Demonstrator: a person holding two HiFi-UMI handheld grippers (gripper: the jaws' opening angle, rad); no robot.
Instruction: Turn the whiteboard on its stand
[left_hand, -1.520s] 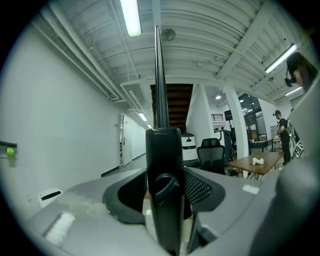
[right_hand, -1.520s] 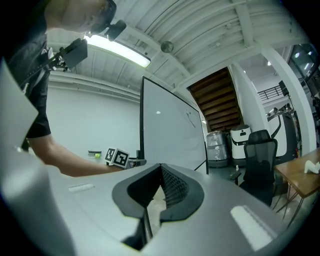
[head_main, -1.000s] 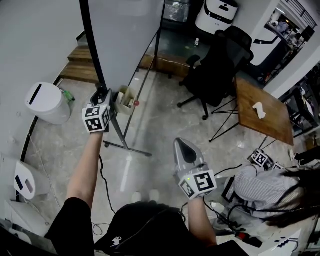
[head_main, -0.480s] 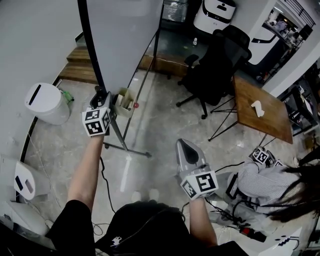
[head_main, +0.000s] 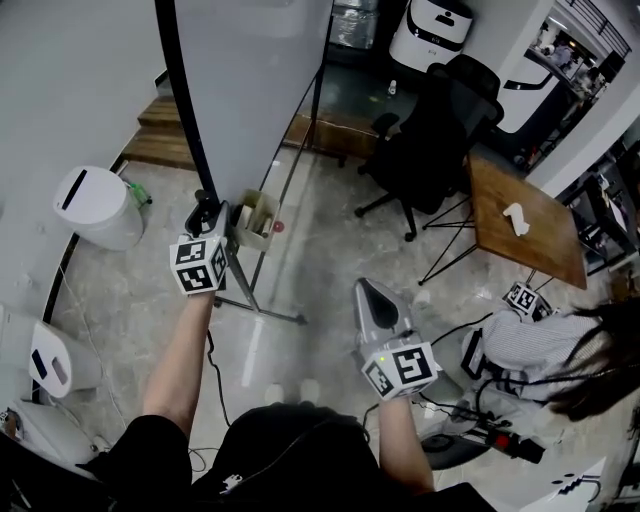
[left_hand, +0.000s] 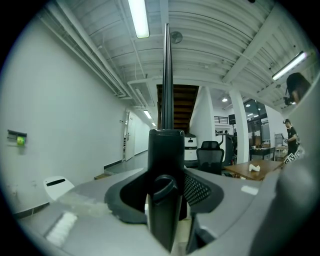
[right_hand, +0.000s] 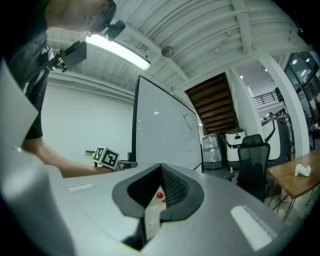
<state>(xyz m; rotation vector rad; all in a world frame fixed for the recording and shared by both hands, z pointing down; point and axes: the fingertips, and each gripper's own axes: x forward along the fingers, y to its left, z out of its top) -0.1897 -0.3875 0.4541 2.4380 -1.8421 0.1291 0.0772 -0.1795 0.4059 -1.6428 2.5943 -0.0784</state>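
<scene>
The whiteboard stands upright on its wheeled stand, its pale face filling the top of the head view. My left gripper is shut on the black side post of the frame, low down, beside the marker tray. In the left gripper view that post rises straight up from between the jaws of the left gripper. My right gripper hangs apart over the floor, shut and holding nothing. The right gripper faces the whiteboard.
A white bin sits left of the stand. A black office chair and a wooden table stand to the right. A seated person and cables are at the lower right. Wooden steps lie behind the board.
My left gripper has drawn a little toward me with the post, and the stand's foot and tray have shifted the same way. The right gripper has barely moved.
</scene>
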